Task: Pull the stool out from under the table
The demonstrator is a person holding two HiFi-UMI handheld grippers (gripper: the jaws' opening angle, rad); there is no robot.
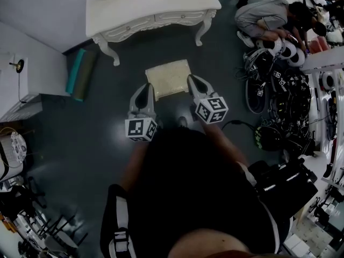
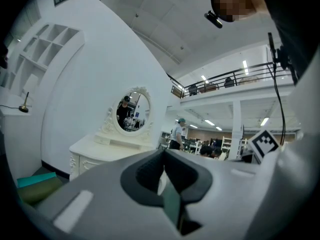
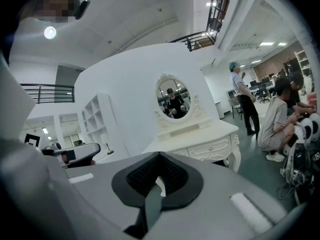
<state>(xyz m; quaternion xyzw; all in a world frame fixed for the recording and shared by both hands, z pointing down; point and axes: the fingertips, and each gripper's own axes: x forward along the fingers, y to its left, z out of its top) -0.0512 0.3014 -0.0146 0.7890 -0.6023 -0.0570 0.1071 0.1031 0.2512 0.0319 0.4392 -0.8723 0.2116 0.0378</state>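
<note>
Nearest: left gripper (image 1: 148, 86) and right gripper (image 1: 192, 79), jaws of each closed together, tips at the near corners of the stool (image 1: 168, 77). Possibly a sliver of cream cushion edge pinched between the pads; not clear enough to confirm. Stool upright on the dark floor (image 1: 97, 138), fully out in front of the white worktop (image 1: 153, 4). Farthest right: crouching person (image 1: 263, 16).

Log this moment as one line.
stool: out, clear of table | left gripper: shut, at stool's left edge | right gripper: shut, at right edge | grip: unclear
</note>
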